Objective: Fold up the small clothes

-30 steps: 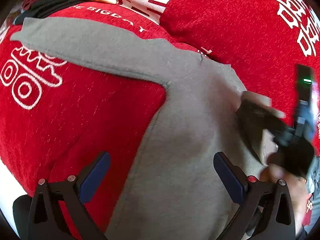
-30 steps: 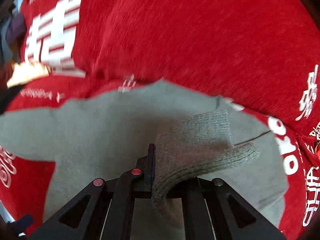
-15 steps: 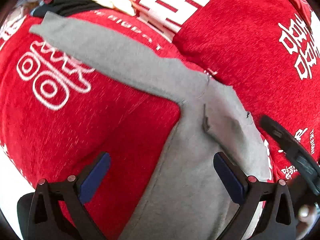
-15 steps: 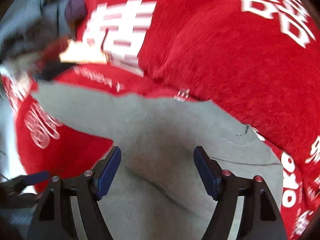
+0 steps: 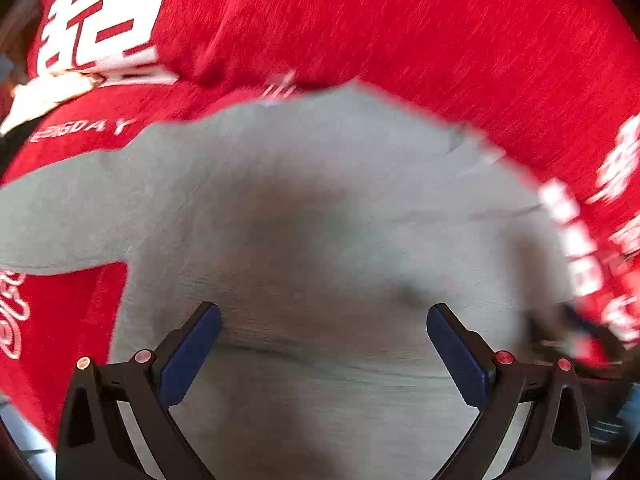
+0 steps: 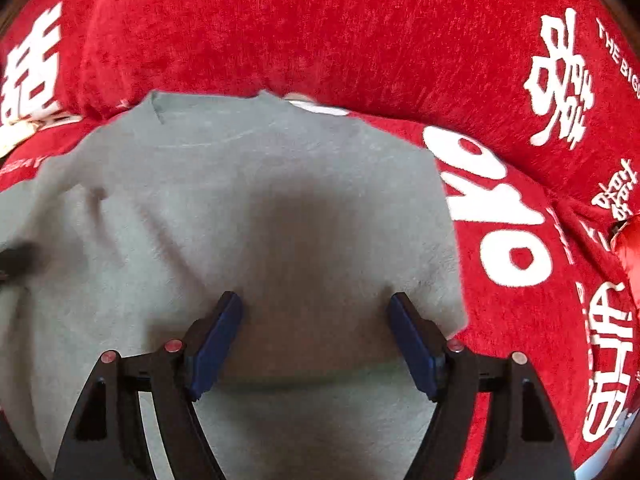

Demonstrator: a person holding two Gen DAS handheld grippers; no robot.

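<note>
A grey sweater (image 6: 248, 208) lies spread on a red cover (image 6: 360, 40) printed with white characters, one sleeve (image 5: 60, 220) reaching out to the side. Both tools hang over its body with nothing between the pads: the left tool (image 5: 324, 344) is released, and so is the right tool (image 6: 314, 336). The far sleeve looks already folded in, so the step in hand seems to be repositioning. Next, a tool probably needs to reach the outstretched sleeve and pinch its cuff.
</note>
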